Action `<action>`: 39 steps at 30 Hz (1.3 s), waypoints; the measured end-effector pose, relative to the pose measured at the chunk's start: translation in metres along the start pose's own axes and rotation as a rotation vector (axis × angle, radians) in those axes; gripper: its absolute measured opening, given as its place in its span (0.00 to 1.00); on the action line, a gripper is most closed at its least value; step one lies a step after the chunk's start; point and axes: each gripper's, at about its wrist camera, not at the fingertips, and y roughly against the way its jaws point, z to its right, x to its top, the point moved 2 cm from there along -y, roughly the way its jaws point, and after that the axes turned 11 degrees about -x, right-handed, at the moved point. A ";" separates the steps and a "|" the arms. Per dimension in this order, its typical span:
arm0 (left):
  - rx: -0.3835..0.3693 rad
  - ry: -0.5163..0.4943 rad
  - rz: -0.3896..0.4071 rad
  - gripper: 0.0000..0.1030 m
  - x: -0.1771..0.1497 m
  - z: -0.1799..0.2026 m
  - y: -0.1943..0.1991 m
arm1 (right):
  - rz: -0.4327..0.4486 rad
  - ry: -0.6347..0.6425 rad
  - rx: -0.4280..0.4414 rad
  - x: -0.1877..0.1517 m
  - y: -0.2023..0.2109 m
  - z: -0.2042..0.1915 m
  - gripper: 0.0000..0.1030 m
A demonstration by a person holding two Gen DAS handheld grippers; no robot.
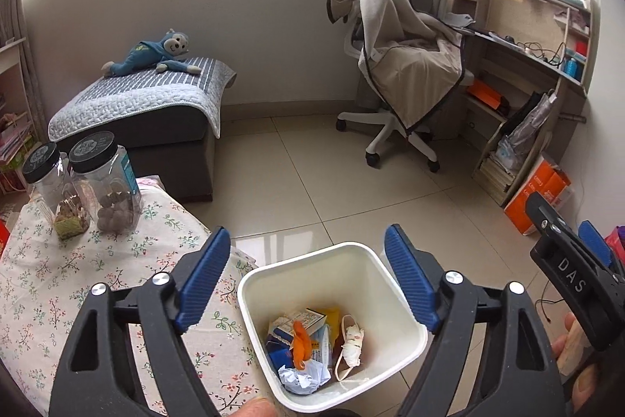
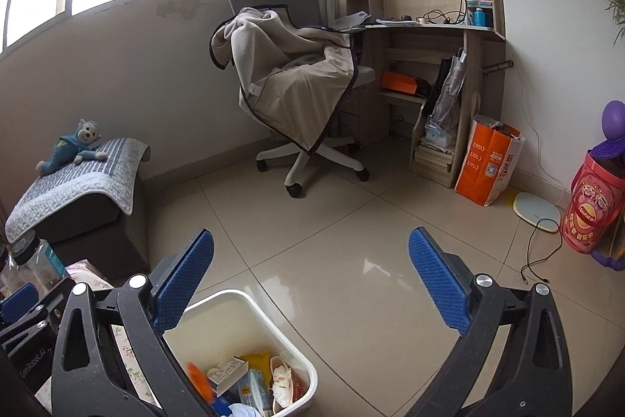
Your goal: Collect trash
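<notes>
Currently we list, working outward from the bin.

Bin (image 1: 332, 323): white, open-topped, on the tiled floor (image 1: 312, 174), lower centre of the left view, lower left of the right view. It stands just beside the table (image 1: 78, 299), we judge so scraps can be dropped straight in.

Trash (image 1: 312, 350): lies in the bin's bottom. A crumpled paper ball, an orange scrap, small cartons and a used mask.

Left gripper (image 1: 308, 280): released, jaws spread wide, holding nothing; it hangs over the bin's mouth, as after a drop or before a reach.

Right gripper (image 2: 312, 284): likewise released and empty, above bare floor to the right of the bin.

Table: floral cloth, left of frame. No loose trash shows on the visible part, so we judge collection near done.

Jars (image 1: 105, 182): two, black-lidded, upright at the table's far edge; stores, not trash.
</notes>
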 end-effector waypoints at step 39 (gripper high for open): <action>0.529 0.125 0.251 0.93 -0.037 -0.183 0.208 | 0.112 0.201 0.527 -0.043 0.165 -0.179 0.93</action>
